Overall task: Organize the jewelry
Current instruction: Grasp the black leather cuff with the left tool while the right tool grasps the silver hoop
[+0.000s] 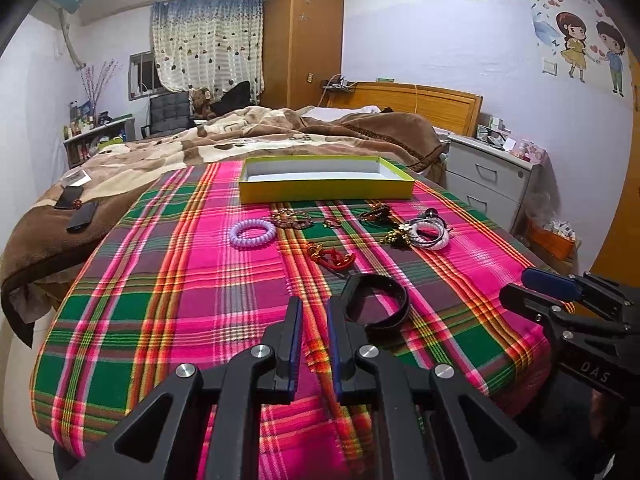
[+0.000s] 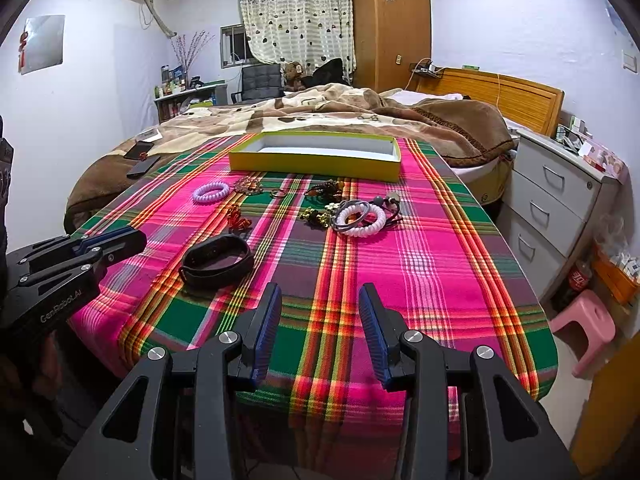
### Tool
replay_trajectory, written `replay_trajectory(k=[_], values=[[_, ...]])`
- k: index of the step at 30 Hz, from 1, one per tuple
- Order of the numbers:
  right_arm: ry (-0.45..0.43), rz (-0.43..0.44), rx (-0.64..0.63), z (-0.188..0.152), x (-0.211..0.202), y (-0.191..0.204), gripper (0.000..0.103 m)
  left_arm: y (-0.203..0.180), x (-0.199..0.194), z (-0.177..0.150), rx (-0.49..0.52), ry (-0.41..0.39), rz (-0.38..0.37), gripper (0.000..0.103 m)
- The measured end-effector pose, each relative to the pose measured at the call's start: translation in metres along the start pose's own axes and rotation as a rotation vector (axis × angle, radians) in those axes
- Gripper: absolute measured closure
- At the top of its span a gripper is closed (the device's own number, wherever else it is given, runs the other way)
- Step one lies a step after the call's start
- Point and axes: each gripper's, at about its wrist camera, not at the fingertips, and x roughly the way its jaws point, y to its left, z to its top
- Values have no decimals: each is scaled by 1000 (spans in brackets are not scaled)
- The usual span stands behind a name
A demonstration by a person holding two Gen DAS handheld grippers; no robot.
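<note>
A yellow open box (image 1: 326,192) (image 2: 316,162) sits at the far end of the plaid cloth. Jewelry lies in front of it: a purple coil bracelet (image 1: 252,232) (image 2: 211,192), a red chain piece (image 1: 332,258) (image 2: 239,218), a black band (image 1: 378,306) (image 2: 218,262), a white coil bracelet with grey rings (image 1: 430,234) (image 2: 362,220) and several small gold pieces (image 1: 290,218). My left gripper (image 1: 314,308) is open with a narrow gap, empty, just left of the black band. My right gripper (image 2: 319,300) is open and empty over the near cloth.
The plaid-covered table (image 2: 440,280) stands against a bed with a brown blanket (image 2: 320,108). Phones (image 2: 140,158) lie on the blanket at the left. A white drawer unit (image 2: 560,200) and a pink stool (image 2: 588,324) stand at the right.
</note>
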Motion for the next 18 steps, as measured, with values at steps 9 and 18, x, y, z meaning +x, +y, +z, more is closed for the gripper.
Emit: replay_trajectory(k=[9, 18], values=[[6, 5, 17, 13, 16, -14, 62, -7, 19, 15, 7, 27, -78, 79], [32, 6, 38, 28, 45, -30, 62, -15, 47, 18, 22, 91, -97, 79]])
